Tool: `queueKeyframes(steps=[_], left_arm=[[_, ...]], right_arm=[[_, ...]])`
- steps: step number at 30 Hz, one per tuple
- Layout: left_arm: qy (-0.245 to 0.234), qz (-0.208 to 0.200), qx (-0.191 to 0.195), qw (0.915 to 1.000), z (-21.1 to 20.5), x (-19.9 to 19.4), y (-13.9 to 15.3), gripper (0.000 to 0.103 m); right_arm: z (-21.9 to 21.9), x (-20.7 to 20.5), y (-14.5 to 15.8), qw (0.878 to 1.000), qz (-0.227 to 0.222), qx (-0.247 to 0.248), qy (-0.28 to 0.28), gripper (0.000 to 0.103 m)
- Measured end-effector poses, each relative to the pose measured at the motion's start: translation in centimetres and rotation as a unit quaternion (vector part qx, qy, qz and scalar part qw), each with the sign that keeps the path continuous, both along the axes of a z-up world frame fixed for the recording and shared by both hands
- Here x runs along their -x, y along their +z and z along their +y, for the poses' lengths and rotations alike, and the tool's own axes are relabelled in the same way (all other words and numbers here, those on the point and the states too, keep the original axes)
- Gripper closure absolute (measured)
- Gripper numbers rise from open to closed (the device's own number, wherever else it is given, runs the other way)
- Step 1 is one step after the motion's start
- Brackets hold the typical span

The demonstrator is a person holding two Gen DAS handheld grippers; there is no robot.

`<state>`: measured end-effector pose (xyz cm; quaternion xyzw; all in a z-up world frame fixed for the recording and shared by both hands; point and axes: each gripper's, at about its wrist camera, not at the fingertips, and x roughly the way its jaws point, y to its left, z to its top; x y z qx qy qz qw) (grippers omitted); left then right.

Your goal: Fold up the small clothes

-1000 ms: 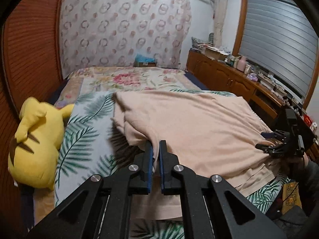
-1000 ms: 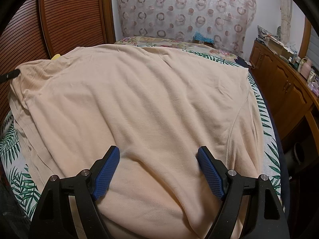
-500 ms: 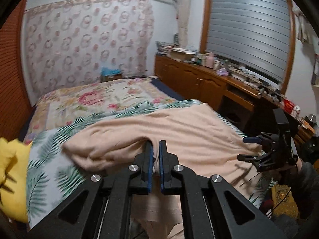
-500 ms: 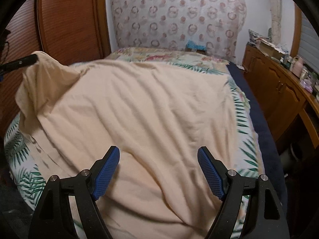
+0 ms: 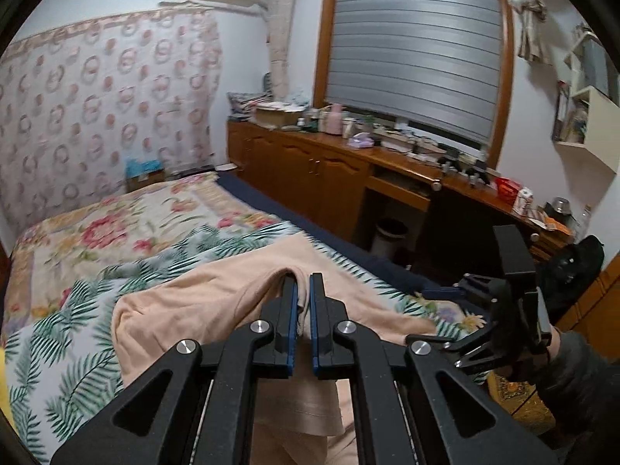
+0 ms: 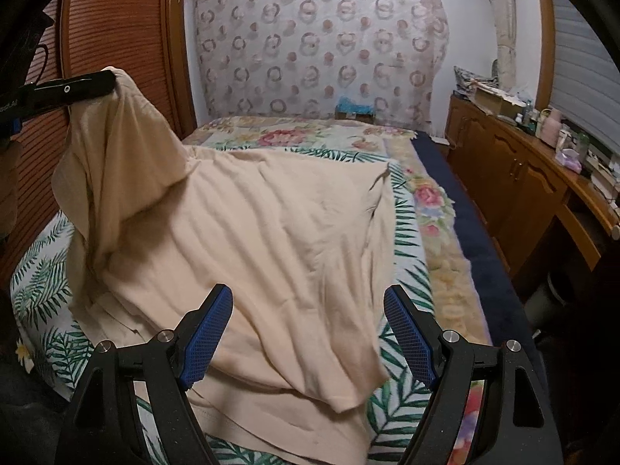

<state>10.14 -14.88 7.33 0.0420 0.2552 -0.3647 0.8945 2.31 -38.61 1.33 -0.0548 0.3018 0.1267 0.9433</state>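
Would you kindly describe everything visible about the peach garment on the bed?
The peach garment is soft, plain knit fabric with a stitched hem, lying wrinkled and partly doubled over on the leaf-print bedspread. One corner is lifted, pinched in the shut left gripper. The open right gripper hovers over its near edge without gripping.

The bed (image 6: 434, 209) is your landmark. The shirt (image 6: 271, 240) lies spread on its near half, one corner lifted above the bed's left edge where your left gripper (image 5: 303, 290) pinches it. Your right gripper (image 6: 308, 333) hangs over the shirt's near edge, jaws apart. The cabinets (image 6: 515, 178) run along the bed's right side, the wardrobe (image 6: 116, 38) along its left.
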Motion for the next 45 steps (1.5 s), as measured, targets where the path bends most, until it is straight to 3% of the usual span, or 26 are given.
queueKeyframes(steps=[3,5,7,9,11,15,27,34,43,45], left_arm=[[0.007,-0.016,-0.021,0.9996,-1.4,0.3,-0.6,0.097],[0.009,-0.002,-0.029,0.9995,-1.6,0.0,-1.5,0.095],[0.017,0.005,-0.032,0.9993,-1.2,-0.5,-2.3,0.074],[0.023,0.010,-0.027,0.9993,-0.4,-0.7,-3.0,0.059],[0.025,0.020,-0.022,0.9993,-0.2,-0.9,-3.6,0.053],[0.039,0.029,-0.022,0.9986,0.8,-0.8,-5.1,0.030],[0.122,0.051,-0.030,0.9908,6.6,-0.5,-9.1,0.029],[0.141,0.055,-0.032,0.9879,8.3,-0.2,-10.4,0.029],[0.147,0.064,-0.029,0.9867,9.2,-0.2,-11.5,0.029],[0.147,0.065,-0.029,0.9865,9.1,-0.2,-11.6,0.029]], right_arm=[[-0.1,0.6,-0.2,1.000,-0.004,-0.004,-0.004,0.021],[0.0,0.4,-0.5,1.000,-0.002,-0.005,-0.004,0.021],[0.1,0.4,-0.9,1.000,0.001,-0.004,-0.005,0.021],[0.1,0.3,-0.9,1.000,0.003,-0.006,-0.006,0.021],[0.1,0.2,-0.9,1.000,0.005,-0.007,-0.006,0.021],[0.2,-0.2,-0.5,1.000,0.010,-0.012,-0.001,0.021],[2.8,-2.9,0.0,0.999,0.010,-0.026,0.037,0.021],[4.2,-4.9,-1.3,0.997,0.030,-0.026,0.063,0.026],[4.0,-7.7,-3.1,0.992,0.081,-0.029,0.090,0.057],[4.1,-8.1,-3.1,0.991,0.085,-0.032,0.100,0.072]])
